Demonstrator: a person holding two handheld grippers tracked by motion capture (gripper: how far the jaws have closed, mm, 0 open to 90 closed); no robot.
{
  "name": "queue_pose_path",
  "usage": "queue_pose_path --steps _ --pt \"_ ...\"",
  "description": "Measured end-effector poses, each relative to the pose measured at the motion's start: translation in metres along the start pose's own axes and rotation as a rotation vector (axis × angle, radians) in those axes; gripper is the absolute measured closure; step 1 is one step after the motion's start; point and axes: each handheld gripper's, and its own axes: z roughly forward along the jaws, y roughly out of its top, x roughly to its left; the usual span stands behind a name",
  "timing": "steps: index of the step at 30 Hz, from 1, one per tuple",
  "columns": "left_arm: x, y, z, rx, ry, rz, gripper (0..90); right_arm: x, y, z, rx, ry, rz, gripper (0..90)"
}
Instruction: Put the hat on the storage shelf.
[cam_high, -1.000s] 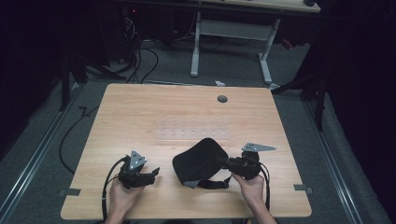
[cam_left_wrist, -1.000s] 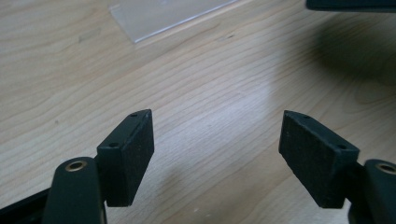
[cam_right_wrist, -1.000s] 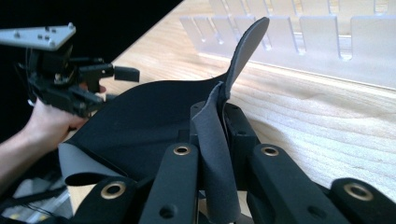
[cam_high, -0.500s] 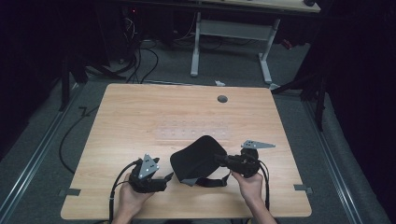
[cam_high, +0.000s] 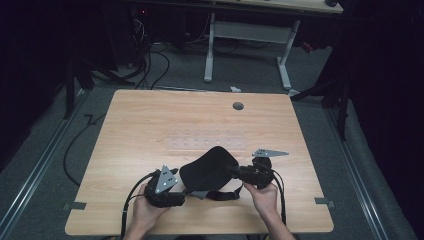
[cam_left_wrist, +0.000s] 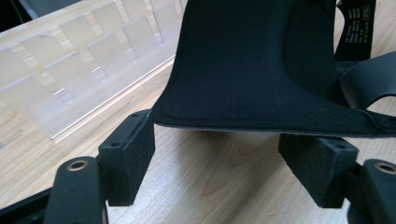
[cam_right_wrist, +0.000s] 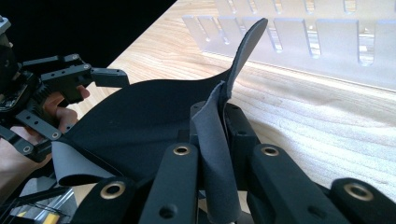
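A black padded fabric piece (cam_high: 209, 167) with straps lies near the table's front edge, its right side raised. My right gripper (cam_high: 234, 171) is shut on that right edge; in the right gripper view the grey underside (cam_right_wrist: 212, 140) is folded between the closed jaws (cam_right_wrist: 219, 121). My left gripper (cam_high: 182, 192) sits at the piece's left edge. In the left gripper view its jaws (cam_left_wrist: 224, 154) stand open, and the fabric's hem (cam_left_wrist: 261, 126) runs just beyond the two pads (cam_left_wrist: 133, 142). Black straps (cam_left_wrist: 369, 84) trail off to the right.
A clear plastic rack with slots (cam_high: 210, 140) lies flat just behind the fabric, close to it (cam_left_wrist: 79, 70). A round grommet hole (cam_high: 238, 106) marks the far side of the wooden table (cam_high: 150, 125). Cables run from both grippers toward the front edge.
My left gripper has moved right, up to the fabric's left edge. The right gripper has kept its hold and barely moved; the fabric has shifted slightly.
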Motion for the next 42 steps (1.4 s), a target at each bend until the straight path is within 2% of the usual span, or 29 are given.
queue_pose_path --steps 8,13,15,16,17,18,19,21,25,29,30,32,33,37,42 --pt "-0.001 0.001 0.003 0.009 0.008 0.023 29.6 0.001 0.001 0.004 0.020 -0.002 0.010 84.2" --pt "-0.004 0.003 0.003 0.019 0.021 0.062 31.6 0.003 0.003 0.003 0.019 0.002 0.007 84.2" --pt "-0.004 0.003 0.003 0.018 0.022 0.063 35.1 0.003 0.003 0.003 0.019 0.006 0.007 84.2" --pt "-0.006 0.003 0.001 0.021 -0.005 0.060 41.7 0.004 0.002 0.004 0.021 0.012 0.005 84.2" --pt "-0.006 0.003 0.001 0.021 -0.005 0.060 42.4 0.004 0.002 0.004 0.021 0.012 0.005 84.2" --pt "-0.008 0.003 0.002 0.026 -0.012 0.061 43.3 0.006 0.002 0.005 0.022 0.032 0.006 84.1" --pt "-0.011 0.001 0.005 0.034 -0.015 0.078 44.1 0.007 0.002 0.006 0.022 0.030 0.000 84.1" --pt "-0.011 0.001 0.005 0.041 -0.018 0.083 46.1 0.008 0.003 0.007 0.017 0.027 -0.010 84.1" --pt "-0.012 0.003 0.005 0.048 -0.031 0.066 49.8 0.009 0.003 0.006 0.016 0.034 0.001 84.0" --pt "-0.013 0.004 0.004 0.067 -0.029 0.087 54.0 0.011 0.003 0.006 0.017 0.042 -0.007 83.8" --pt "-0.013 0.005 0.004 0.069 -0.034 0.090 56.1 0.012 0.003 0.006 0.017 0.040 -0.006 83.7" --pt "-0.014 0.008 0.000 0.076 -0.063 0.059 62.0 0.011 0.004 0.005 0.010 0.052 -0.002 83.1" --pt "-0.014 0.008 0.000 0.076 -0.063 0.059 64.1 0.011 0.004 0.005 0.010 0.052 -0.002 83.1" --pt "-0.016 0.011 -0.004 0.095 -0.106 0.041 70.6 0.010 0.004 0.005 0.001 0.058 -0.002 80.7" --pt "-0.021 0.017 -0.009 0.118 -0.186 0.003 81.7 0.008 0.004 0.004 -0.012 0.049 0.003 75.1"
